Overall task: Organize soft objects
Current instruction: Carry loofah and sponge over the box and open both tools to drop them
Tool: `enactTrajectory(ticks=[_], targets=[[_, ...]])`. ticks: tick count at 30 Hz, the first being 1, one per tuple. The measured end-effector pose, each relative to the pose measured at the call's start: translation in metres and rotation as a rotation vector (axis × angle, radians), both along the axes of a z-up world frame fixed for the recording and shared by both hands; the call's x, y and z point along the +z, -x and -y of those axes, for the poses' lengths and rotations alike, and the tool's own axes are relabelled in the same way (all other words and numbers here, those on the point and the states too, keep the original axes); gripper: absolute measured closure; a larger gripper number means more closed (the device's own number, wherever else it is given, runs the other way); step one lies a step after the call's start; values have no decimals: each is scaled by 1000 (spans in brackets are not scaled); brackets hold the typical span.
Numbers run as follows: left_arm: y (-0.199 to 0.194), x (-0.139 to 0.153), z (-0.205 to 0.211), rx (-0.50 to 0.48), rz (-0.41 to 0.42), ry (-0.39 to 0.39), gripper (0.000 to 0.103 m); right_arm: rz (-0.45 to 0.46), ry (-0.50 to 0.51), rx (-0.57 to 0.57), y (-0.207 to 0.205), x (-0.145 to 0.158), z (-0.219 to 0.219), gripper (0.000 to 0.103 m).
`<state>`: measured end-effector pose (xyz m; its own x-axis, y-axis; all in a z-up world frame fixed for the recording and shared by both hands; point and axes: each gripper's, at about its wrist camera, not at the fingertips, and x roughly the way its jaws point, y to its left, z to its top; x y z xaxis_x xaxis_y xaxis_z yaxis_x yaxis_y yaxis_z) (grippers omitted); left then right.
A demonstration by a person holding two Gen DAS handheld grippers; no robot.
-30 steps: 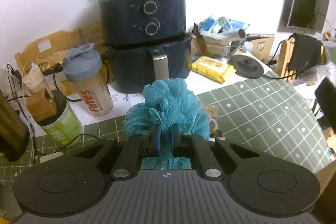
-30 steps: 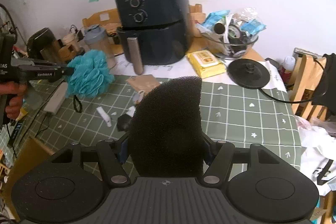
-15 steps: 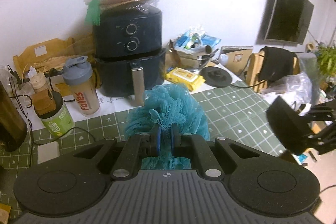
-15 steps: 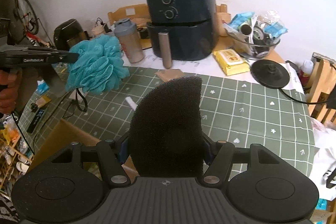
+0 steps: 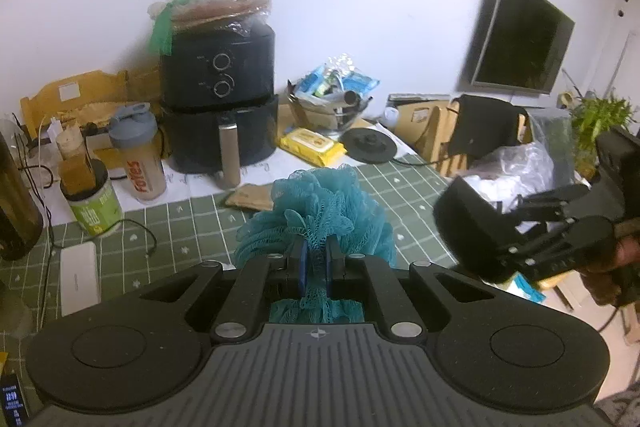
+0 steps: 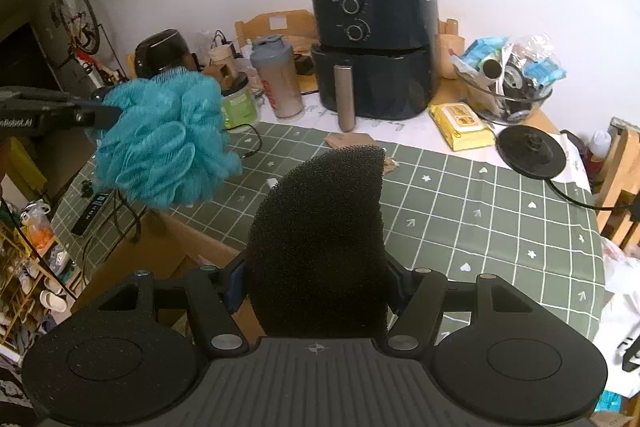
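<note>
Left gripper (image 5: 314, 267): jaws nearly closed, pinching teal mesh bath pouf (image 5: 320, 215); ruffled netting bulges above and beside jaws, its base hidden between them. Pouf held in air over near edge of tabletop (image 6: 480, 211). Right gripper (image 6: 316, 283): jaws spread wide, clamping black porous sponge (image 6: 320, 239), rounded at top, coarse-pored; lower end cut off behind gripper body. Sponge raised off near edge. Far edge: air fryer (image 6: 376, 47); dial markings illegible.
</note>
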<state>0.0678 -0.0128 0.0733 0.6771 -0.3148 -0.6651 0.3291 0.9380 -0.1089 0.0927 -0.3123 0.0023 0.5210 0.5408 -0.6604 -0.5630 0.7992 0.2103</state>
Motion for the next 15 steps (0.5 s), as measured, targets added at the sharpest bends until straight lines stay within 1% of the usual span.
enactTrajectory(ticks=[7,12,15], targets=[[21,-7,8,-4,-54,14,95,3,-6,33,11,1,-3,36],[34,-23,12,2,-114,26,95,-4,-14,46,17,-2,-3,36],[41,-34,16,-11,-141,12,94,-8,-17,57,22,-3,-5,36]])
